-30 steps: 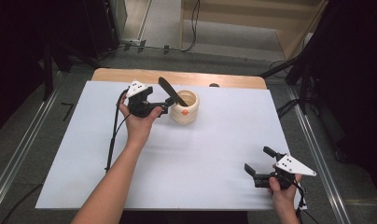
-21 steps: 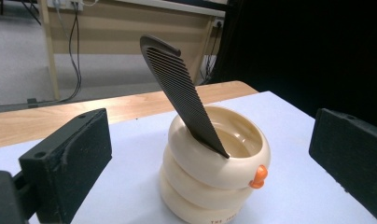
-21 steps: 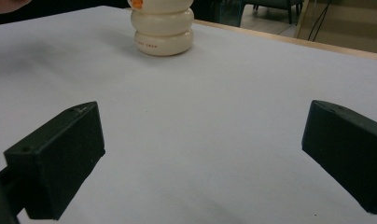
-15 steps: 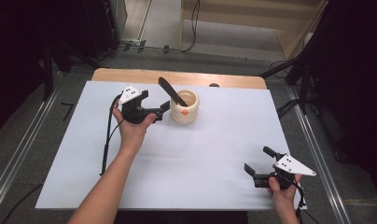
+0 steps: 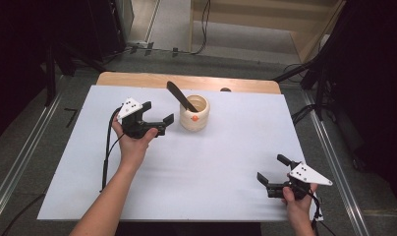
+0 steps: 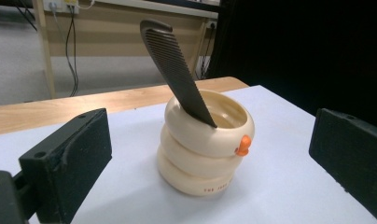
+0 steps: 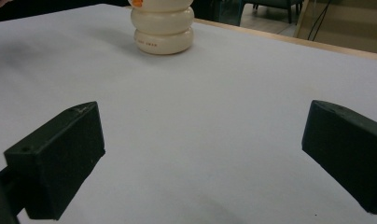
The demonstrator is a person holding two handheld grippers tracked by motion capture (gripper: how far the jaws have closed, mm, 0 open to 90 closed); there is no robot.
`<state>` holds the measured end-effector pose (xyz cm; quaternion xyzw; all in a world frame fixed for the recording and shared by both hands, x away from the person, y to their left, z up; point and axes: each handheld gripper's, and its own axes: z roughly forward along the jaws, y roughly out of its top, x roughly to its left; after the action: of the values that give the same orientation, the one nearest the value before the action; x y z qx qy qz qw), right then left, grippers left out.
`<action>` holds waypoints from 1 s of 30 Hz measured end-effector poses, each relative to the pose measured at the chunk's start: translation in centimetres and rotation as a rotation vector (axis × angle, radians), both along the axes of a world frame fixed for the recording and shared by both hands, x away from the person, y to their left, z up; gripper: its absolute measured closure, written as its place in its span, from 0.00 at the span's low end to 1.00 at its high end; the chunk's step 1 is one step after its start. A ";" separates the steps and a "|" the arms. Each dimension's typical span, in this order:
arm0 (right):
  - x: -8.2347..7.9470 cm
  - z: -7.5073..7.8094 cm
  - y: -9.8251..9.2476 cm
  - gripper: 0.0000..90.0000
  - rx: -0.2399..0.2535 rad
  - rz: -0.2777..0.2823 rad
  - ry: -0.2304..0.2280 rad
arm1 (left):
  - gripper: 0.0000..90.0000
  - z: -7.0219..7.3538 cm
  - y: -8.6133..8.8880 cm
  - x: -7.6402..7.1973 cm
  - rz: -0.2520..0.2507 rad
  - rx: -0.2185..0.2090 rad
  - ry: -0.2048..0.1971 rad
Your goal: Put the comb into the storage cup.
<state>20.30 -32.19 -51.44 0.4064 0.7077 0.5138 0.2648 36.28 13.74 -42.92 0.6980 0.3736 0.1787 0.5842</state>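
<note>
Standing near the far edge of the white table sheet [image 5: 226, 162], a cream ribbed holder [image 5: 194, 113] is seen with a black comb [image 5: 181, 96] propped inside it, the comb leaning up and away over the rim toward the wooden table edge [image 5: 137, 78]. A small orange knob [image 5: 194, 118] is fixed on the holder's side just under the rim. The left gripper [image 5: 157, 118] is held just beside the holder, on its left in the high view, with its jaws spread wide and nothing between them; in the left gripper view the holder [image 6: 203, 142] and comb [image 6: 175, 70] are framed between the two black jaws without being touched by either. Faint lettering is printed low on the holder, too small to be read. The right gripper [image 5: 271, 174] is held low at the near right corner of the sheet, well apart from the holder, its jaws likewise parted and empty. In the right gripper view the holder's lower rings [image 7: 163, 28] are seen far off across bare white sheet. A cable [image 5: 107, 152] is trailed from the left gripper along the forearm.
</note>
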 end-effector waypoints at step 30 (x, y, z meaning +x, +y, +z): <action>0.0 0.0 0.1 0.00 -0.009 0.000 0.001 | 0.00 -1.3 4.6 -4.8 -0.007 -0.049 0.006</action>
<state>20.29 -32.10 -51.44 0.4055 0.7102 0.5102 0.2661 31.45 18.34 -44.25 0.6853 0.3772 0.1658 0.6005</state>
